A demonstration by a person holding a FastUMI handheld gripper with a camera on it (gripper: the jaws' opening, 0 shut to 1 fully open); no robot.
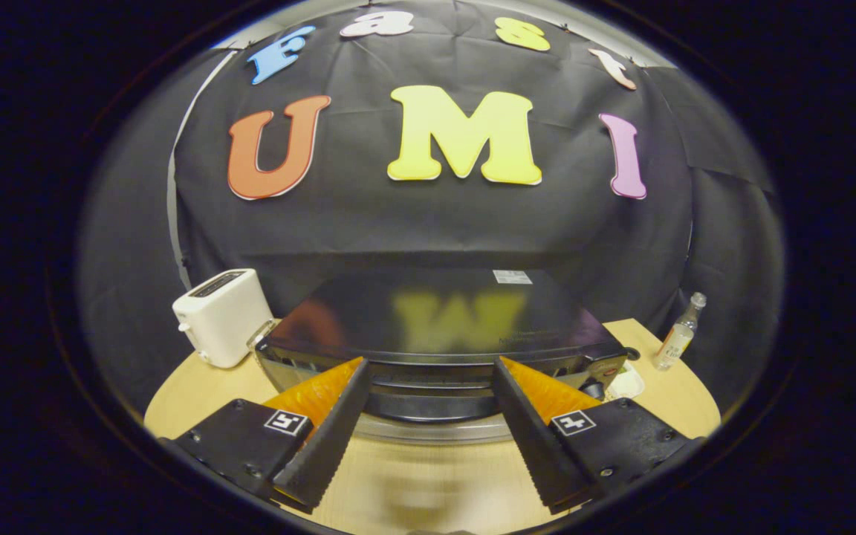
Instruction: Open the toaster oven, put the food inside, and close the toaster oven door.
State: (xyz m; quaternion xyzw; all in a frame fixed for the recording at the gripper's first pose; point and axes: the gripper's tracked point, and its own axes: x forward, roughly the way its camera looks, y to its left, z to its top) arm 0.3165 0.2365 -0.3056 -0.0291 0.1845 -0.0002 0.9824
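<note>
**Gripper open at oven front**

Your gripper (pixel 428 368) is spread wide, grasping nothing; fingers (pixel 328 438) point at 12 o'clock toward the oven (pixel 439 319). The oven sits just ahead on the table (pixel 428 475), its front between the fingertips; you can't tell if they touch it. Toaster (pixel 221 316) stands beside the oven at 10 o'clock. Bottle (pixel 679 334) stands upright at 2 o'clock, apart from the oven.
</note>
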